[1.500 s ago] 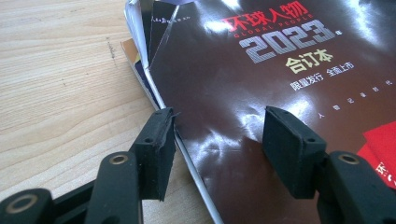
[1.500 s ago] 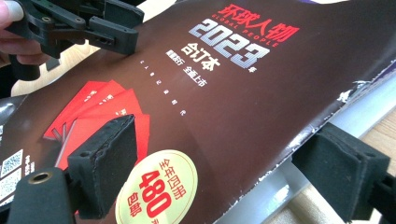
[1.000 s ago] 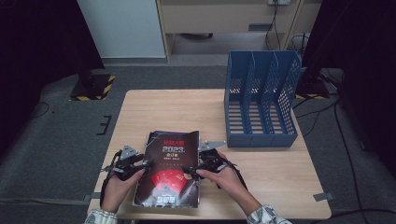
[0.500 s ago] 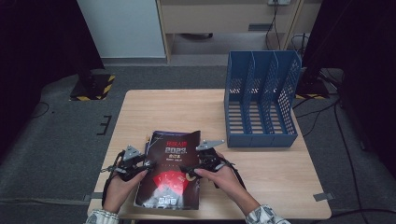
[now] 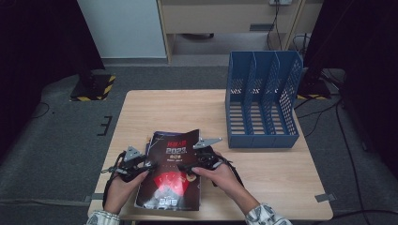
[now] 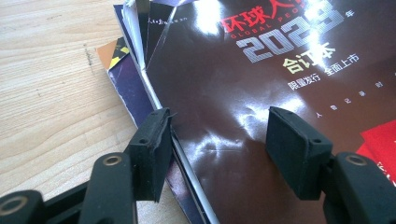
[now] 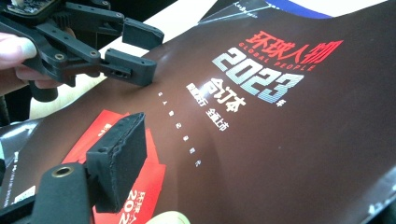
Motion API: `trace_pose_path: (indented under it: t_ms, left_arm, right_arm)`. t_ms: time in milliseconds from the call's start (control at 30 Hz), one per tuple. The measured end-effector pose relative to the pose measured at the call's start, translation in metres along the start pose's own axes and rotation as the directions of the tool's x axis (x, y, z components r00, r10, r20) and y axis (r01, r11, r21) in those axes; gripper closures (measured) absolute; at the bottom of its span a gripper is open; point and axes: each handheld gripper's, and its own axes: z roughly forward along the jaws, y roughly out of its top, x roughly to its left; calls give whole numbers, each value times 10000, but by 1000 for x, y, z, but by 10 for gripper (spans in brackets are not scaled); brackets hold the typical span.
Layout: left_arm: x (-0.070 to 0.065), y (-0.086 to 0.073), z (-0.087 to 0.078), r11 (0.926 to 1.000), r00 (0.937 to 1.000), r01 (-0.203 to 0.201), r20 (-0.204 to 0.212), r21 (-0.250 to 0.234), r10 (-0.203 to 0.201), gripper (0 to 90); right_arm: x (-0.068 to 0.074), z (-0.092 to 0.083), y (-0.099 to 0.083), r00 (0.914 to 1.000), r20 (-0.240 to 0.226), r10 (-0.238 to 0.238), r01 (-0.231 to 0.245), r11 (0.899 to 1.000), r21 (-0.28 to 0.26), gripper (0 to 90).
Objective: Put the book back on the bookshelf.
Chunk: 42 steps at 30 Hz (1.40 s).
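Note:
A dark magazine (image 5: 164,187) with a red patch and "2023" on its cover lies near the table's front edge, on top of another magazine (image 6: 122,77). My left gripper (image 5: 146,165) (image 6: 219,140) is open over its spine edge, one pad (image 6: 152,147) beside the spine, the other over the cover. My right gripper (image 5: 190,165) is at the magazine's right edge and its jaws have just been closing. One pad (image 7: 116,154) stands above the bowed cover (image 7: 280,121) with a gap showing. The other jaw is hidden under the magazine.
A blue file rack (image 5: 263,98) with three slots stands upright at the table's back right. The bare wooden tabletop (image 5: 164,110) stretches behind the magazines. A fingertip (image 7: 173,217) rests on the cover. In the right gripper view my left gripper (image 7: 147,52) is at the top left.
The magazine's right side has risen and its cover has bowed. The lower magazine's edge now peeks out at the left. Both hands stayed close to where they were.

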Motion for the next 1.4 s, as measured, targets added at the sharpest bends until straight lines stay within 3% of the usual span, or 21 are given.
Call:
trace_pose_path:
  t_ms: [367,567,900,1100,1200,1400]
  left_arm:
    - [0,0,0,10000,10000,14,-13,16,-14,402]
    - [0,0,1,10000,10000,3,11,12,-3,397]
    - [0,0,2,10000,9999,-4,108,-17,4,355]
    - [-1,4,3,9999,9999,-130,93,5,130,307]
    - [-1,7,1,9996,9998,-173,32,-235,174,289]
    - [-1,11,-5,9959,9994,-307,-171,-854,294,239]
  right_arm:
    - [-4,3,8,10000,-61,-74,75,10000,54,270]
    - [3,6,7,9992,-379,-135,144,9996,227,291]
    - [4,4,10,9999,-127,49,-44,9991,427,519]
    - [-1,-1,13,9991,-11,421,-421,9991,-55,697]
    - [-2,-3,14,9986,-5,520,-520,9982,-285,757]
    - [0,-11,20,9998,193,-2,16,9975,-706,791]
